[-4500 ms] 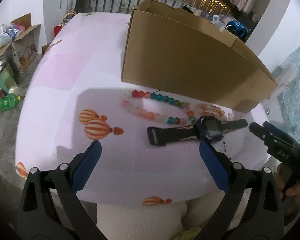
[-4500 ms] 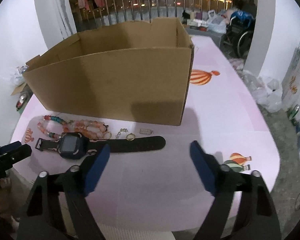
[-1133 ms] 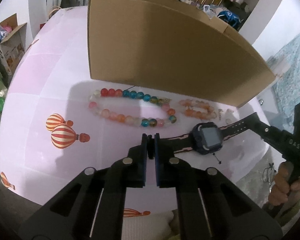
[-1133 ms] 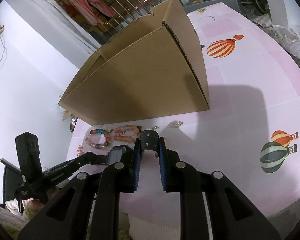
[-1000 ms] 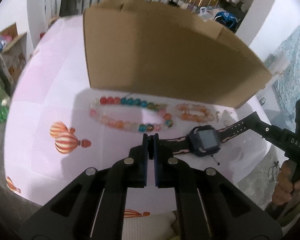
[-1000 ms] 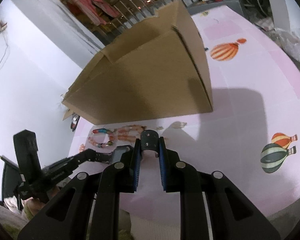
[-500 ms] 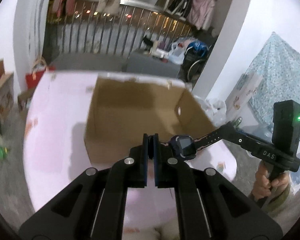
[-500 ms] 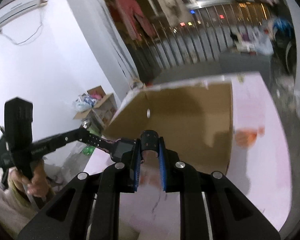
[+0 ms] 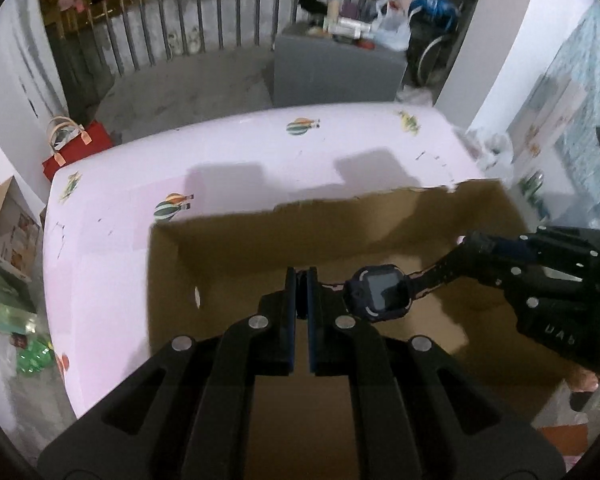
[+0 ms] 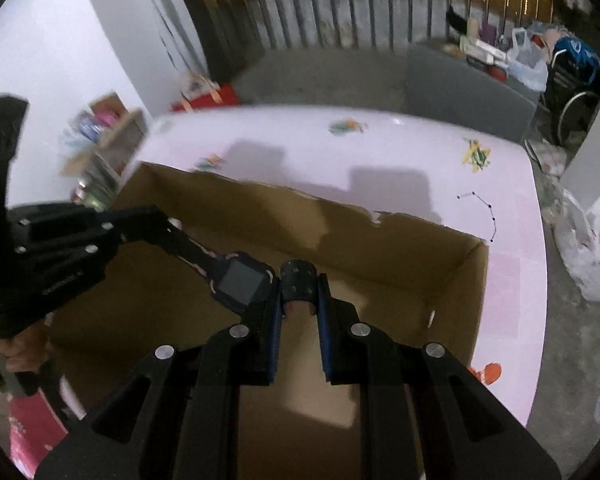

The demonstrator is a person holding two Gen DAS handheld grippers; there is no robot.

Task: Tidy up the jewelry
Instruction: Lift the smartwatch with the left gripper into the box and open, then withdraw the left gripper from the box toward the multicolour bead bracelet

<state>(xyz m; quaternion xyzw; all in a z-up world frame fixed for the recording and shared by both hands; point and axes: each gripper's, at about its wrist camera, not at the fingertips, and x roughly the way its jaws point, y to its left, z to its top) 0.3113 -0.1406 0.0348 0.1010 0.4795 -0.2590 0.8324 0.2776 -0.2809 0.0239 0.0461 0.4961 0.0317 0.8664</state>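
Observation:
A dark blue smartwatch (image 9: 382,292) hangs stretched between my two grippers above the open cardboard box (image 9: 220,220). My left gripper (image 9: 300,280) is shut on one strap end. In the right wrist view my right gripper (image 10: 299,292) is shut on the other, curled strap end (image 10: 298,276), with the watch face (image 10: 242,280) just left of it. Each view shows the other gripper too: the right one (image 9: 466,240) at the right edge, the left one (image 10: 164,224) at the left. The box floor (image 10: 320,392) below looks bare. The bead strings are out of view.
The box stands on a pink tablecloth (image 9: 112,264) printed with balloons. A thin dark chain (image 10: 480,208) lies on the cloth beyond the box's far right corner. On the floor around are a red bag (image 9: 76,148), a grey cabinet (image 9: 336,64) and plastic bags (image 10: 588,248).
Both grippers have lifted the watch off the table and carried it up and forward over the box's near wall. The bead strings have dropped out of view.

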